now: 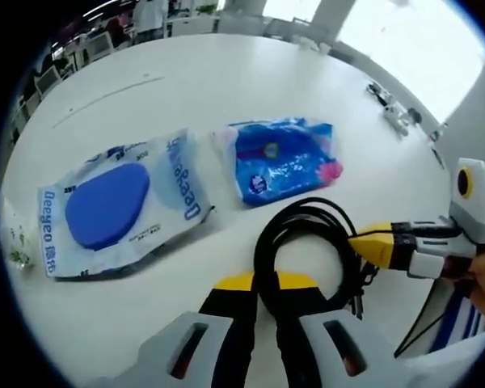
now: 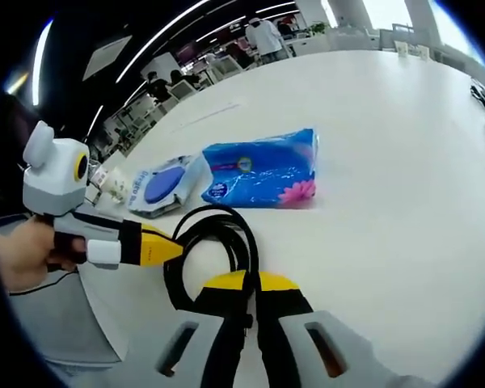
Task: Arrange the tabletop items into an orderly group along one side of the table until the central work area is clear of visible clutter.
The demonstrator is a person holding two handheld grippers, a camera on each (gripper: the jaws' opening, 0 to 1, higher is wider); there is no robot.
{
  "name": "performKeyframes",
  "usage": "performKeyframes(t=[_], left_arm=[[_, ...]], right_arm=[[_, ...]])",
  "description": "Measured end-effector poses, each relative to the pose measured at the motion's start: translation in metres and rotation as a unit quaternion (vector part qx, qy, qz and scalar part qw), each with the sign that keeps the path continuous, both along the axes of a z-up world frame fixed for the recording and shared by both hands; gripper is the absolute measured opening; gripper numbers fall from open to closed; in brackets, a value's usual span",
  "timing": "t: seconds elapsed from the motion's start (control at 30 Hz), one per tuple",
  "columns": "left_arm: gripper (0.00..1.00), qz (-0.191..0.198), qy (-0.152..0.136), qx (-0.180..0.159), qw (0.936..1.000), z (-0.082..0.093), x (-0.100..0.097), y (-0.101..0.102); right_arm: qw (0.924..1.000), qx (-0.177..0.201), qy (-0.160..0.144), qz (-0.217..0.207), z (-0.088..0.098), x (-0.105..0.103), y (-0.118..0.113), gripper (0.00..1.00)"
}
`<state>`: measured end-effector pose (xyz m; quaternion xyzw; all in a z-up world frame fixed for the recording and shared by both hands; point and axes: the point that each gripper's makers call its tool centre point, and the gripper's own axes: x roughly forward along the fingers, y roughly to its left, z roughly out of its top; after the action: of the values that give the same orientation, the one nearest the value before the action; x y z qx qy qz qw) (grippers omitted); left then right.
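You had both tools on the coiled black cable (image 1: 307,242), which lay on the white round surface (image 1: 226,89) near you, just this side of the two packets. In the left gripper view, your left gripper (image 1: 267,303) had its yellow-tipped black fingers (image 1: 234,323) drawn narrow with the near arc of the coil pinched between them, while the right gripper (image 1: 372,242) reached in from the right with its tip at the coil's right side. In the right gripper view the same held: the right gripper's fingers (image 2: 279,311) were closed to a thin slot on a strand of the coil, and the left gripper's yellow tip (image 2: 158,246) touched the loop from the left. The flat clear wipes pouch with the blue oval lid (image 1: 109,206) sat to the far left, and the blue plastic tissue pack with pink flowers (image 1: 283,158) lay just beside it on the right, the two almost touching. To do this step well, I judge you needed to lift the cable with both grips together so the loops stayed gathered, keep any loose end from dragging across the packets, and set it down just beside the tissue pack in line with both packets. A one-sided pull could likely have uncoiled it.
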<state>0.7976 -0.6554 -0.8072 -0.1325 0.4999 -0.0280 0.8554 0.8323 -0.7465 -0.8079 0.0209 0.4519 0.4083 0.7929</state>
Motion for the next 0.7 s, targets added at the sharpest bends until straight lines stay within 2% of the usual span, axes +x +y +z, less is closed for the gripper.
performKeyframes(t=[0.07, 0.13, 0.17, 0.23, 0.27, 0.37, 0.47, 0.6, 0.7], left_arm=[[0.03, -0.003, -0.003, 0.001, 1.0000, 0.000, 0.000, -0.001], [0.04, -0.003, -0.010, -0.003, 0.9999, 0.001, -0.001, 0.000], [0.07, 0.004, -0.011, 0.001, 0.9999, 0.001, -0.001, 0.002], [0.23, 0.008, -0.018, 0.006, 0.9998, 0.003, -0.001, 0.004], [0.26, 0.005, -0.023, 0.004, 0.9997, 0.005, 0.000, 0.003], [0.29, -0.002, -0.042, 0.002, 0.9991, 0.015, 0.002, -0.001], [0.41, -0.020, -0.048, 0.014, 0.9985, 0.020, 0.001, -0.003], [0.52, -0.025, -0.057, 0.029, 0.9976, 0.026, -0.003, 0.002], [0.62, -0.023, -0.063, 0.043, 0.9968, 0.030, -0.007, 0.007]], right_arm=[[1.0000, -0.001, -0.003, 0.008, 0.000, 0.000, 0.001, 0.00], [0.9985, -0.005, -0.039, 0.039, 0.003, 0.001, 0.002, 0.01], [0.9977, -0.009, -0.047, 0.048, 0.003, 0.002, 0.001, 0.02], [0.9968, -0.003, -0.062, 0.052, 0.009, 0.003, 0.003, 0.03], [0.9969, 0.003, -0.064, 0.047, 0.013, 0.005, 0.003, 0.05], [0.9964, 0.019, -0.075, 0.035, 0.023, 0.011, 0.003, 0.21], [0.9939, 0.025, -0.100, 0.038, 0.031, 0.016, 0.004, 0.37], [0.9924, 0.035, -0.112, 0.038, 0.037, 0.020, 0.001, 0.47], [0.9923, 0.036, -0.114, 0.034, 0.038, 0.020, -0.002, 0.59]])
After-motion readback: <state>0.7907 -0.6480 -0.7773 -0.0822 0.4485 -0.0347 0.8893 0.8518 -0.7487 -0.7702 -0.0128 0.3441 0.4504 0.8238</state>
